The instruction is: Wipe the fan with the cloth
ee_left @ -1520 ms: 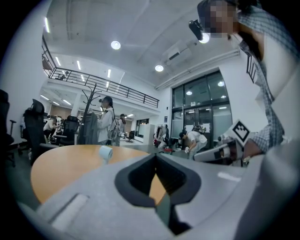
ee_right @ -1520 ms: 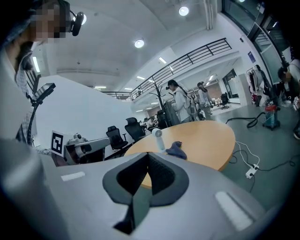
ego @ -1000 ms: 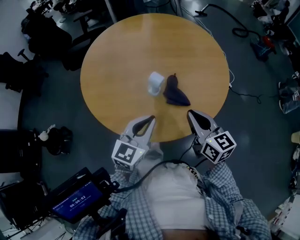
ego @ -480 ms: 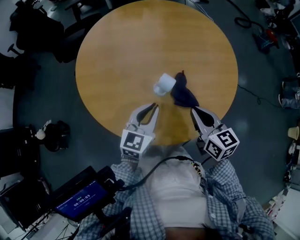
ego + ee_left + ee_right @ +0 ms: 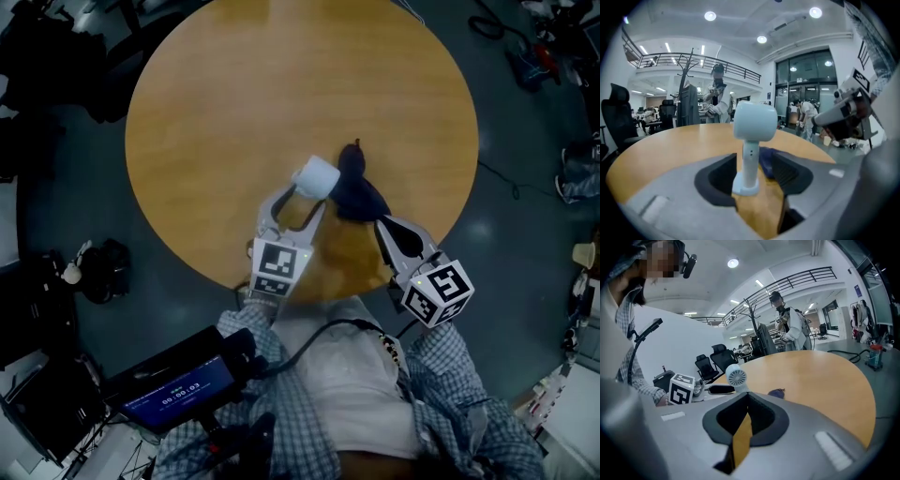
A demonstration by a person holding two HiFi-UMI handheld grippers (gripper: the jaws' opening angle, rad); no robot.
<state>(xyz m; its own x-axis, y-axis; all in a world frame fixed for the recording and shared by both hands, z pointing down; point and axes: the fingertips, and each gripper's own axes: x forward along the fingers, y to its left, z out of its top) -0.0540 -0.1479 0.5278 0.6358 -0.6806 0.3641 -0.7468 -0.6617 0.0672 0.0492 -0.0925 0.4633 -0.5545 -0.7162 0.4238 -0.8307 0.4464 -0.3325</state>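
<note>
L gripper (image 5: pixel 298 201): jaws just opened wide, fan (image 5: pixel 316 176) stem straddled, not gripped. R gripper (image 5: pixel 394 234): jaws shut, empty. Cloth (image 5: pixel 356 192) beside fan, untouched; wipe not begun.

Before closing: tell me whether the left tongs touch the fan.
Cannot tell. In the left gripper view the fan stands between the left tongs, which have just been opening; its base overlaps one pad's edge.

Round table (image 5: pixel 234 112) with fan (image 5: pixel 316 176), cloth (image 5: pixel 354 187)
</note>
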